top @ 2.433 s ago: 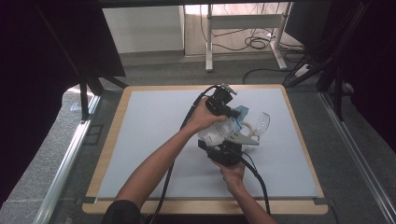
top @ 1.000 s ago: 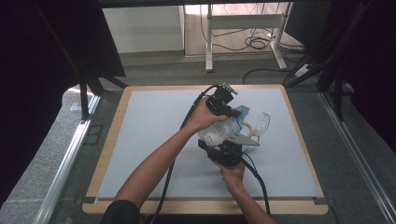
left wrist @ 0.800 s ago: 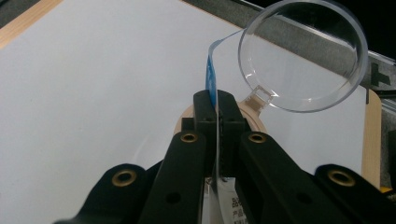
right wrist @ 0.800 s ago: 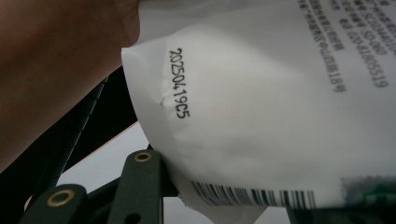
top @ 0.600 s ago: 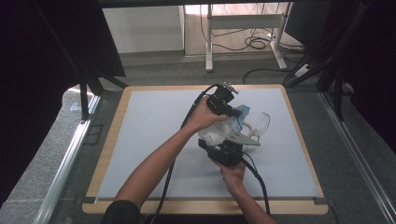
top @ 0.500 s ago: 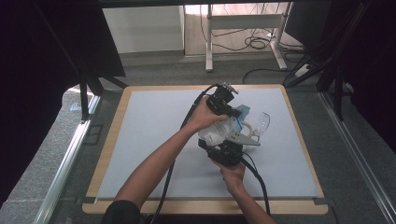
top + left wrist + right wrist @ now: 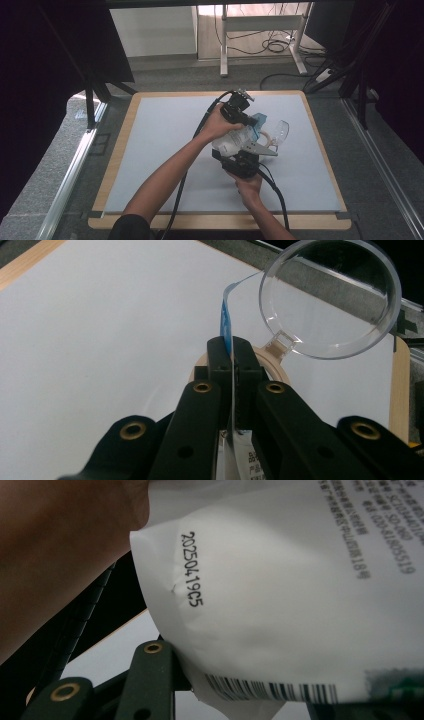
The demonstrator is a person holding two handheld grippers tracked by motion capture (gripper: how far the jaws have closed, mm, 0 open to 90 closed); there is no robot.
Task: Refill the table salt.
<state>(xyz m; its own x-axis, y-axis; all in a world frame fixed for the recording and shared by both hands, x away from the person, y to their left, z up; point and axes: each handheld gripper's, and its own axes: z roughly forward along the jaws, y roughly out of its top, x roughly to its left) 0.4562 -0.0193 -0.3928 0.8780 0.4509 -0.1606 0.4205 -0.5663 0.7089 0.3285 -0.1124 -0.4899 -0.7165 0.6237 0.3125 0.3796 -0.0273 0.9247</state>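
Note:
A white plastic pouch (image 7: 231, 142) with printed text and a barcode hangs between my two grippers over the middle of the table. My left gripper (image 7: 231, 347) is shut on its thin blue top edge (image 7: 224, 320); in the high view that gripper (image 7: 250, 120) points to the right. From the near side, my right gripper (image 7: 241, 149) is shut on the pouch's lower end (image 7: 300, 605), one black jaw pressing at the barcode seam. Just beyond the pouch stands a small container with a tan rim (image 7: 274, 366), whose clear round hinged lid (image 7: 330, 297) is flipped up.
The white mat (image 7: 160, 145) covers a wooden-edged table (image 7: 120, 150). Cables trail from both grippers toward the near edge. Black frame posts (image 7: 95, 95) stand at the table's left, and a desk leg with floor cables (image 7: 272, 47) lies beyond the far edge.

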